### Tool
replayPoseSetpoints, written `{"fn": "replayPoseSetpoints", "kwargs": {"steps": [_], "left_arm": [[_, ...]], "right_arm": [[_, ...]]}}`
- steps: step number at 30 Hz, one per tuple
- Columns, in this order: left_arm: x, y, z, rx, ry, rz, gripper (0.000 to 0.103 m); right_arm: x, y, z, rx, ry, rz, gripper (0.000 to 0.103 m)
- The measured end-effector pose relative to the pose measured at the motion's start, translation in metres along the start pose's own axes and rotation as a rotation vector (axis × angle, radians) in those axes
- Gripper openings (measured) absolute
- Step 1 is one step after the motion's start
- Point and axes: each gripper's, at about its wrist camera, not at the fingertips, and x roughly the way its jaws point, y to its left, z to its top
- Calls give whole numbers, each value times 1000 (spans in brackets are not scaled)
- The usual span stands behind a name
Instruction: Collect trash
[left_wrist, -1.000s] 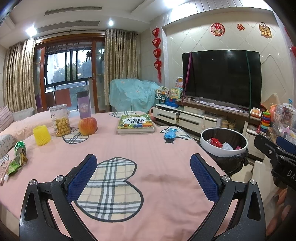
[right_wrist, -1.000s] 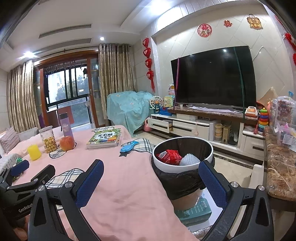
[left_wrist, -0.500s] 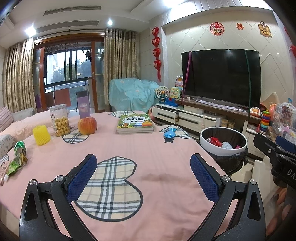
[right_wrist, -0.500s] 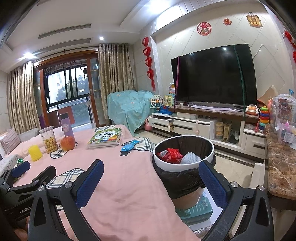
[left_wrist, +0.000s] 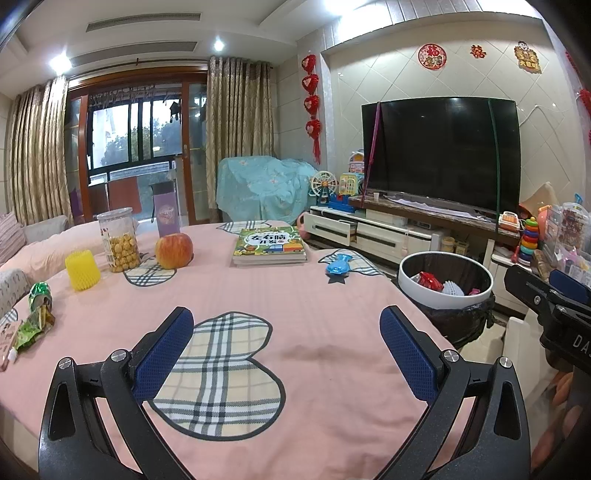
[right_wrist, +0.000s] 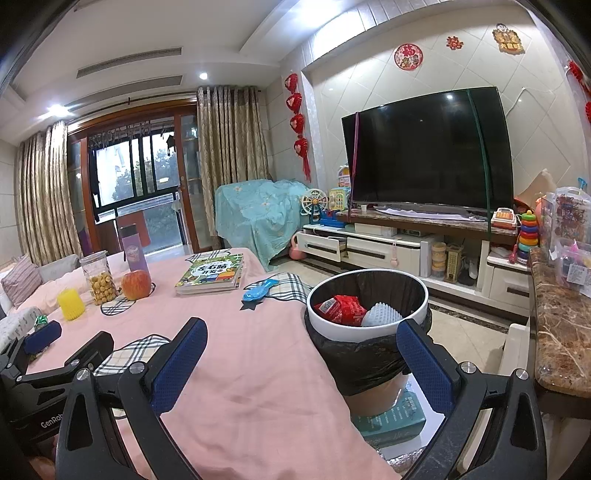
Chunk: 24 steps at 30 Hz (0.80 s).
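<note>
A white-rimmed trash bin (right_wrist: 365, 334) with a black liner stands off the table's right edge; it also shows in the left wrist view (left_wrist: 445, 293). It holds a red wrapper (right_wrist: 341, 308) and a white foam net (right_wrist: 380, 315). Green snack wrappers (left_wrist: 35, 319) lie at the table's left edge, and a blue wrapper (left_wrist: 338, 266) lies near the far right. My left gripper (left_wrist: 286, 345) is open and empty over the pink tablecloth. My right gripper (right_wrist: 301, 360) is open and empty, low in front of the bin.
On the pink table (left_wrist: 295, 295) stand a yellow foam net (left_wrist: 82, 270), a jar of snacks (left_wrist: 119, 240), an apple (left_wrist: 173, 250), a purple bottle (left_wrist: 166, 215) and a book (left_wrist: 269, 245). A TV stand (right_wrist: 406, 243) and a marble counter (right_wrist: 557, 325) lie to the right.
Both views have shifted only slightly. Both grippers stay open and empty, and nothing on the table has moved.
</note>
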Motion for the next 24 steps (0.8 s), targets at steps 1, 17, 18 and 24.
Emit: {"fn": "replayPoseSetpoints", "kwargs": {"steps": [1, 17, 18, 24], "left_arm": [[0, 0, 0, 0, 0, 0, 103], [0, -1, -1, 1, 2, -4, 103], [0, -1, -1, 0, 2, -4, 103], [0, -1, -1, -1, 3, -4, 103]], "right_arm": [[0, 1, 0, 0, 0, 0, 103], [0, 0, 0, 2, 3, 1, 103], [-1, 1, -1, 2, 4, 2, 103], [0, 0, 0, 2, 3, 2, 103]]}}
